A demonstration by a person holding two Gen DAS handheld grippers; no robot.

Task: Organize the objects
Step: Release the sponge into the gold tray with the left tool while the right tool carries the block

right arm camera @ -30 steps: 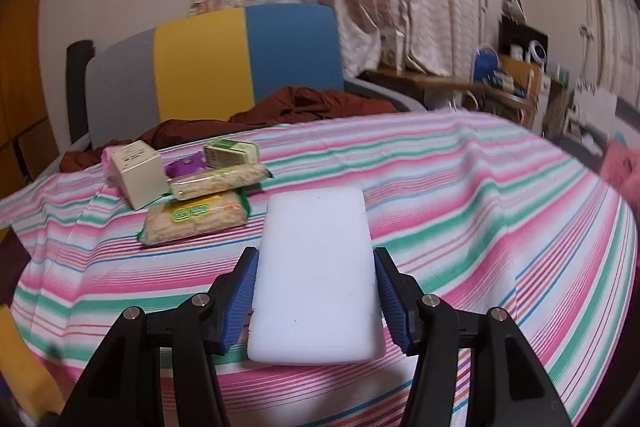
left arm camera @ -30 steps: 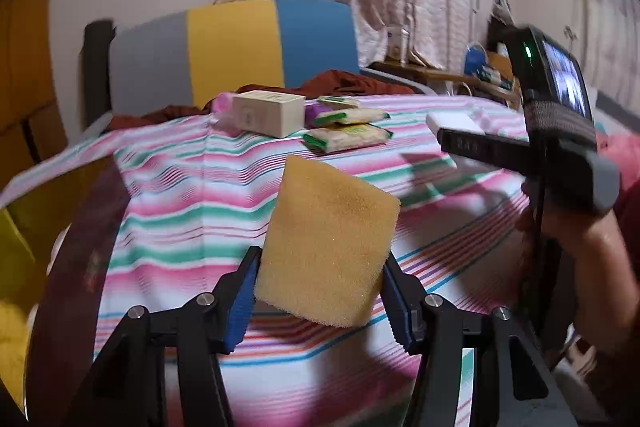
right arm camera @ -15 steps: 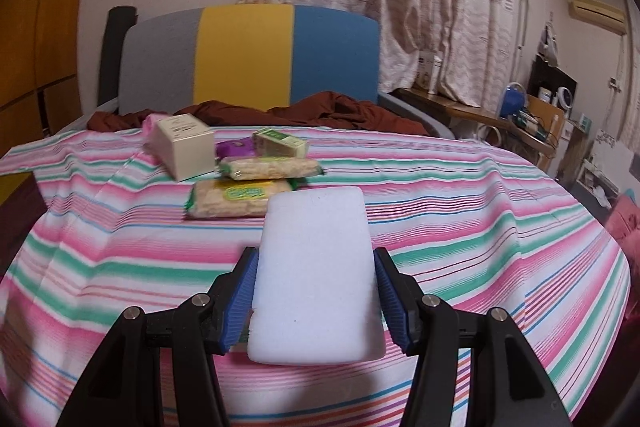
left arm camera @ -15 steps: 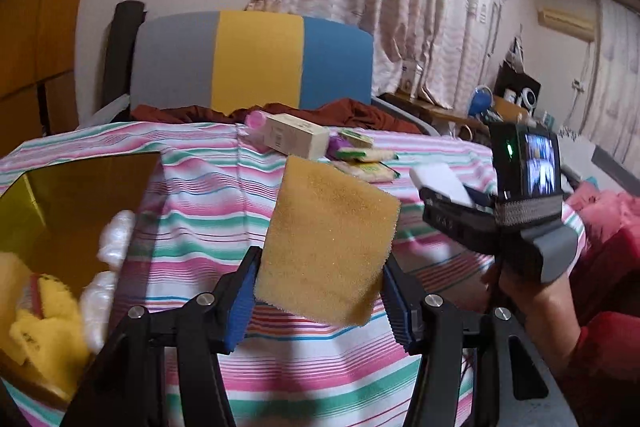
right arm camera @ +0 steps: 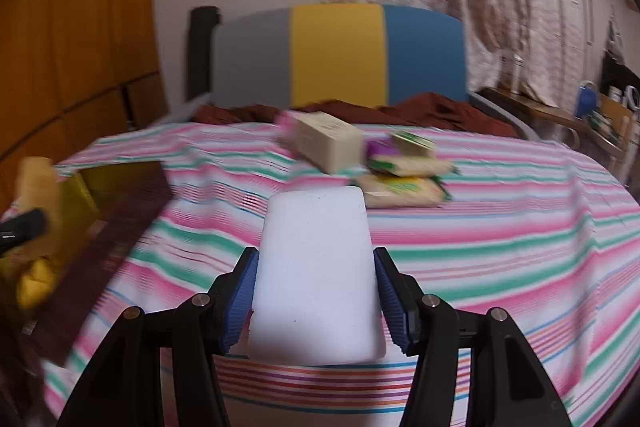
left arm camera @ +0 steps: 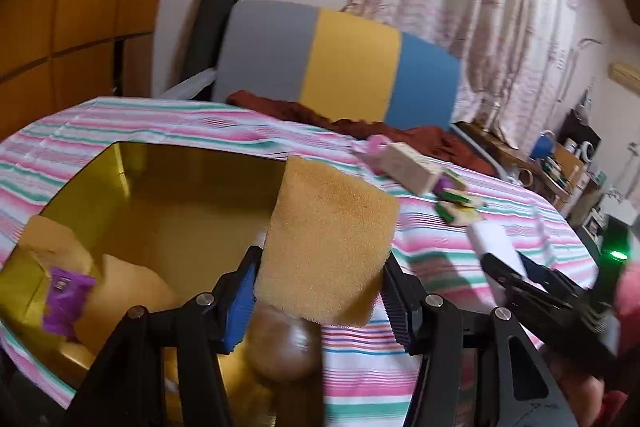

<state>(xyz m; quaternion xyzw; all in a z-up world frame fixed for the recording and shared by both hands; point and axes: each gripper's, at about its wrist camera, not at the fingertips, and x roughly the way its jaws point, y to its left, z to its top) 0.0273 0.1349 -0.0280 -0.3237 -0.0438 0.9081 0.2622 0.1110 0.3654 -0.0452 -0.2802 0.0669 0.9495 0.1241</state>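
My left gripper (left arm camera: 320, 291) is shut on a yellow sponge (left arm camera: 328, 243) and holds it over the right rim of a gold box (left arm camera: 168, 203) on the striped table. The box holds yellow items, a purple packet (left arm camera: 64, 299) and a brown round thing (left arm camera: 286, 347). My right gripper (right arm camera: 316, 291) is shut on a white sponge (right arm camera: 316, 275) above the table; it also shows at the right of the left wrist view (left arm camera: 504, 267). The gold box lies at the left of the right wrist view (right arm camera: 100, 187).
A cream carton (right arm camera: 328, 143), a purple packet (right arm camera: 380, 149) and green-labelled snack packs (right arm camera: 404, 187) lie at the far middle of the striped tablecloth (right arm camera: 520, 227). A grey, yellow and blue chair back (right arm camera: 340, 55) with brown cloth stands behind. Curtains and shelves are at the right.
Both grippers have swung left. The gold box has come fully under the left gripper and the yellow sponge. The right gripper still holds the white sponge and now sees the box's edge.
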